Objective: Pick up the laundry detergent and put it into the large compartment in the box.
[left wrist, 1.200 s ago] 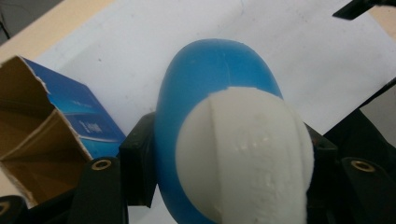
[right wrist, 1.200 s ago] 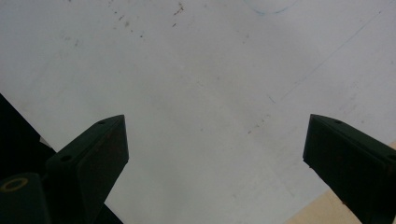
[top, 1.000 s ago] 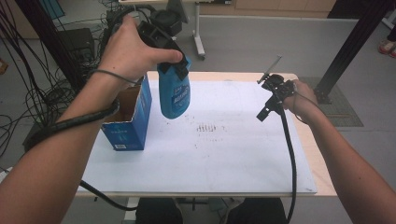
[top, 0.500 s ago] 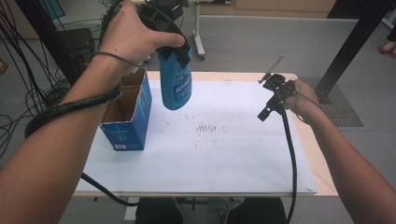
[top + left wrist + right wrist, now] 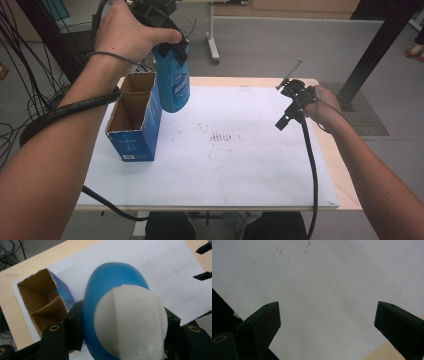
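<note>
Spreading across most of the table (image 5: pixel 345 195) is a white sheet (image 5: pixel 240 170), a work surface for the job. At its left stands an open blue box (image 5: pixel 135 125) with a cardboard divider inside, its free compartments facing up so bottles can drop in. Hanging in the air just right of the box's far end is a blue bottle (image 5: pixel 175 82), white cap uppermost, clamped near its top by the left gripper (image 5: pixel 167 42); my guess is it hangs upright to slide straight into a compartment. Far right, the right gripper (image 5: pixel 295 102) rests low over the sheet, jaws spread wide with nothing between them, waiting clear of the box
</note>
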Tool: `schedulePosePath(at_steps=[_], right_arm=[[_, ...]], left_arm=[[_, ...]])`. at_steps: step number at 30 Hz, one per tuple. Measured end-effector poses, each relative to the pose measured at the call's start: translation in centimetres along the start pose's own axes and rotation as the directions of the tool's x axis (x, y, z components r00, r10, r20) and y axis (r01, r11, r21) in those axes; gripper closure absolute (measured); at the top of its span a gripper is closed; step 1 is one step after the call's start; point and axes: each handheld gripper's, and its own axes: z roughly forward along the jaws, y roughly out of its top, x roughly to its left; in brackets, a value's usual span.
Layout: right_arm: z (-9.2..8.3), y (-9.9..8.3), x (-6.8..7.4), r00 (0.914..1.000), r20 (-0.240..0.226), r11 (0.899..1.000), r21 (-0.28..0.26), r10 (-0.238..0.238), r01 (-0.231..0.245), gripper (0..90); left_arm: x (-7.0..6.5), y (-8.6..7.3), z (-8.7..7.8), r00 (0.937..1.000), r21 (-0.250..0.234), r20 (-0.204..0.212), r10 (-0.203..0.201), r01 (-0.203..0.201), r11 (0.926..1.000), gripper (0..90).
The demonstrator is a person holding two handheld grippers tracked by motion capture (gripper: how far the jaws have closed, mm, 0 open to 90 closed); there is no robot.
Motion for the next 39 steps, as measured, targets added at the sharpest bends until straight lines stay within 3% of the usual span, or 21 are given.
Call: schedulePosePath(at_steps=[8, 10, 12, 14, 18, 20, 31, 39], right_arm=[[-0.1, -0.2, -0.1, 1.0000, 0.001, 1.000, -0.002, 0.006, -0.006, 6.1], [-0.2, -0.2, -0.1, 1.0000, 0.006, 1.000, -0.001, 0.006, -0.006, 6.2], [-0.2, -0.2, -0.1, 1.0000, 0.004, 1.000, -0.002, 0.007, -0.007, 6.1], [-0.2, -0.2, -0.1, 1.0000, 0.002, 1.000, -0.003, 0.009, -0.009, 6.2], [-0.2, -0.3, -0.1, 0.9999, 0.001, 1.000, -0.002, 0.011, -0.011, 6.1], [-0.3, -0.4, -0.2, 0.9999, 0.002, 1.000, -0.003, 0.010, -0.010, 6.1], [-0.4, -0.6, -0.4, 0.9998, 0.001, 1.000, -0.006, 0.019, -0.019, 6.1], [-0.4, -0.7, -0.4, 0.9997, 0.000, 1.000, -0.009, 0.024, -0.024, 6.1]], left_arm=[[3.1, -0.5, 0.0, 0.9936, -0.025, -0.049, -0.101, 0.100, 0.9947, 37.9], [4.3, -0.6, 0.1, 0.9876, -0.022, -0.070, -0.141, 0.140, 0.9900, 37.9], [4.7, -0.7, 0.2, 0.9857, -0.022, -0.076, -0.151, 0.150, 0.9885, 37.9], [5.7, -0.8, 0.4, 0.9783, -0.011, -0.098, -0.182, 0.182, 0.9833, 37.8], [6.3, -1.0, 0.5, 0.9729, -0.012, -0.114, -0.201, 0.201, 0.9795, 37.9], [7.0, -1.3, 0.6, 0.9664, -0.011, -0.132, -0.221, 0.221, 0.9752, 37.9], [8.8, -1.9, 0.7, 0.9535, -0.017, -0.133, -0.270, 0.270, 0.9626, 37.9], [10.0, -2.6, 1.3, 0.9397, -0.009, -0.144, -0.310, 0.312, 0.9500, 37.9]])
